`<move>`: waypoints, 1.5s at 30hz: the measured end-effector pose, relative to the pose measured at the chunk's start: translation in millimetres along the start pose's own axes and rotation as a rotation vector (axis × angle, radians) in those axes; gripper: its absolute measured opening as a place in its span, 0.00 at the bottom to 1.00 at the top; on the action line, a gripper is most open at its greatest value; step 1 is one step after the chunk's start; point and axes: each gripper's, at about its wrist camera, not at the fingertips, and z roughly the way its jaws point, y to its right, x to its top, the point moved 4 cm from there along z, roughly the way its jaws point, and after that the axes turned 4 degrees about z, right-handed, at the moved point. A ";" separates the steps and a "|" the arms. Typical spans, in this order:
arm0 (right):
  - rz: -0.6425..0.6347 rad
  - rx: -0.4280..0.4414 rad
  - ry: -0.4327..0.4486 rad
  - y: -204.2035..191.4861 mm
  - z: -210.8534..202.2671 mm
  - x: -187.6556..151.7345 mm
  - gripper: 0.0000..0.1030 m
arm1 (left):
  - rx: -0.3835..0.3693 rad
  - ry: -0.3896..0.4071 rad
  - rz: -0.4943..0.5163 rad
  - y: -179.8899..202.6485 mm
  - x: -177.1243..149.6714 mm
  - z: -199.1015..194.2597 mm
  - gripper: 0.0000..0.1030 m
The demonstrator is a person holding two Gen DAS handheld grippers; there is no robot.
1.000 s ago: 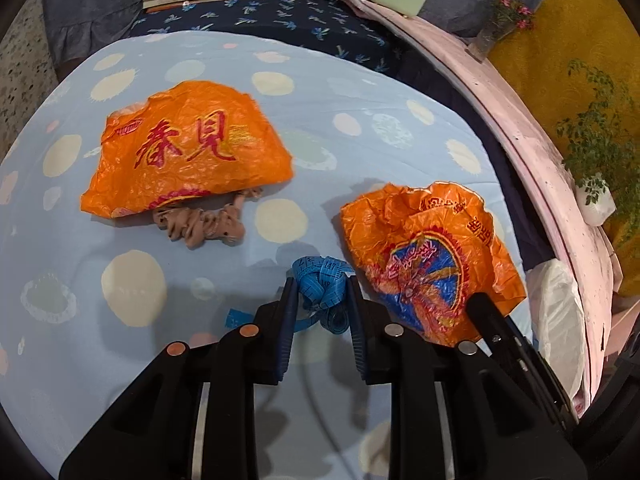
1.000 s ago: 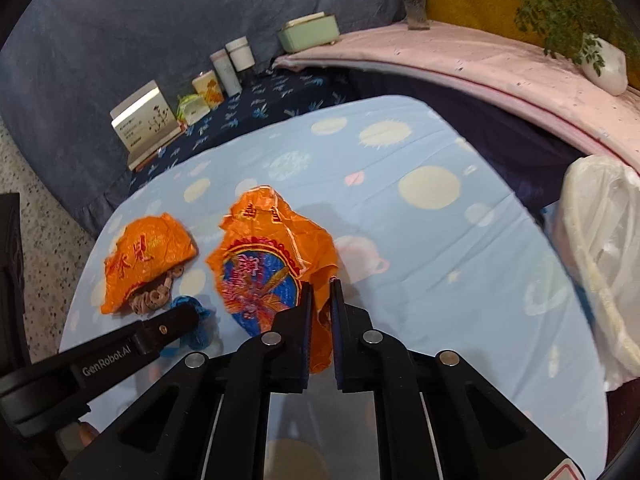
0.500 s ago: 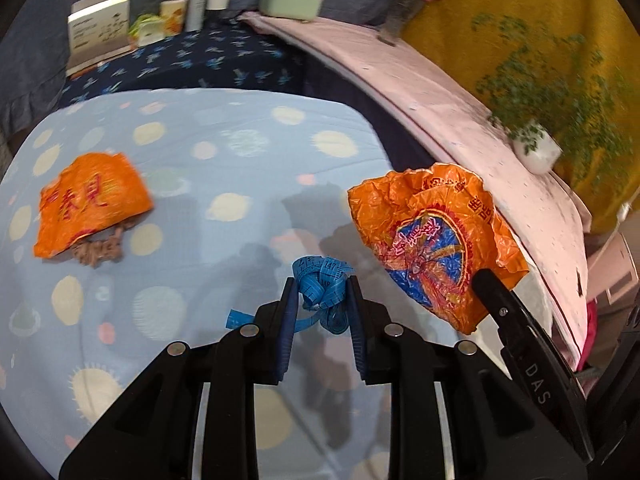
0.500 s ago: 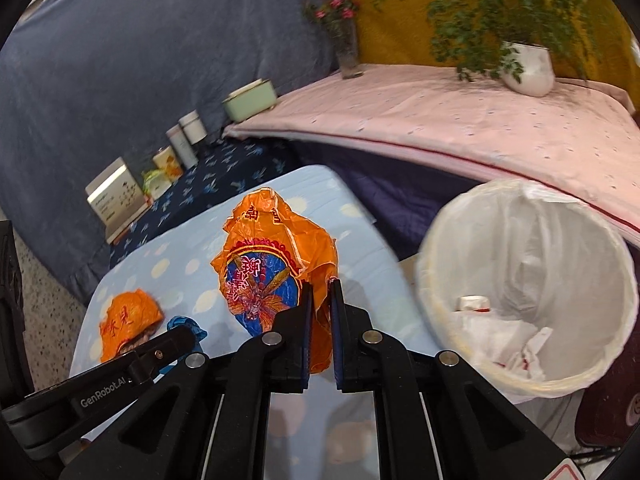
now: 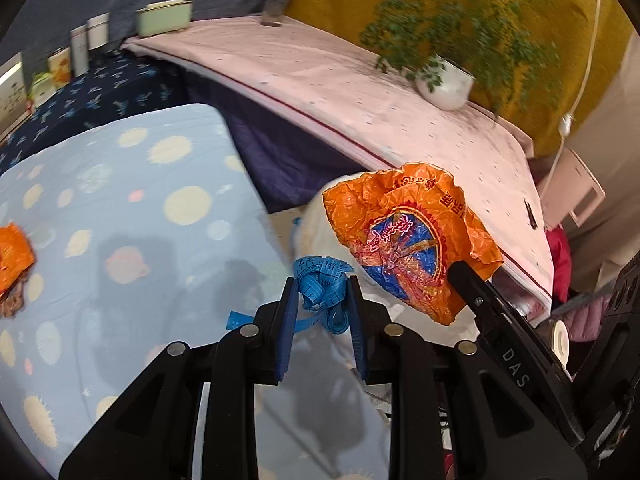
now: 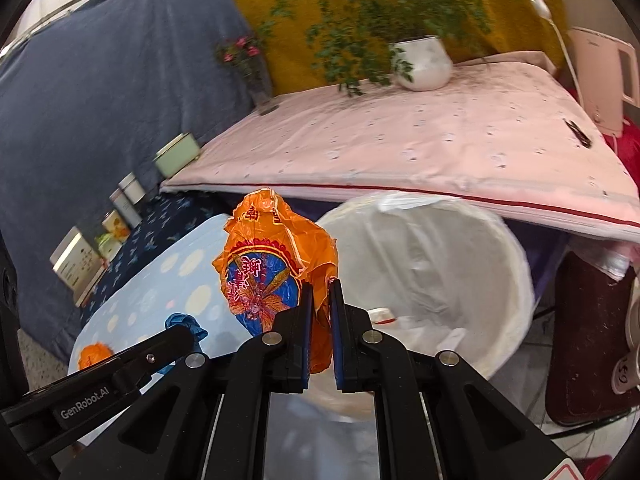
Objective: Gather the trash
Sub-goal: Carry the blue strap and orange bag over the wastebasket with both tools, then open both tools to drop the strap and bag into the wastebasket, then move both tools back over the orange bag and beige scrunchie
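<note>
The left gripper (image 5: pixel 322 300) is closed partway on a bunched blue tape measure (image 5: pixel 323 286), its 2 blue pads pressing the bundle from either side. The tape is a knotted wad with no clear long axis; 1 loose end (image 5: pixel 236 321) trails down and to the left below the fingers. It hangs over the edge of the blue dotted tablecloth (image 5: pixel 120 208), beside the white bin.

The right gripper (image 6: pixel 320 312) is nearly shut, pinching the lower edge of a crumpled orange wrapper (image 6: pixel 276 264). The wrapper stands up from the jaws, its long axis running roughly upward and away from the fingers, printed blue-and-red face turned toward the left. It is held in the air just at the near rim of the white-lined trash bin (image 6: pixel 516 264), which sits below the pink-covered ledge (image 6: pixel 420 148) and already has some white scraps inside.

A second orange wrapper (image 5: pixel 14 254) lies back on the tablecloth, well apart from both grippers. A white plant pot (image 6: pixel 422 64) stands on the ledge.
</note>
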 end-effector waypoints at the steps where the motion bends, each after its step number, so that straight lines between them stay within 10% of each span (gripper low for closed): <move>1: 0.013 -0.008 0.004 9.1 -1.2 2.2 0.08 | -0.008 -0.002 0.019 9.4 0.9 3.6 0.23; 17: 0.108 -0.078 0.017 79.3 -1.0 10.6 0.08 | -0.095 -0.077 0.150 75.4 4.0 50.6 0.26; 45: 0.074 -0.036 -0.031 51.4 23.5 8.6 0.24 | 0.053 -0.033 0.072 27.3 10.1 49.0 0.53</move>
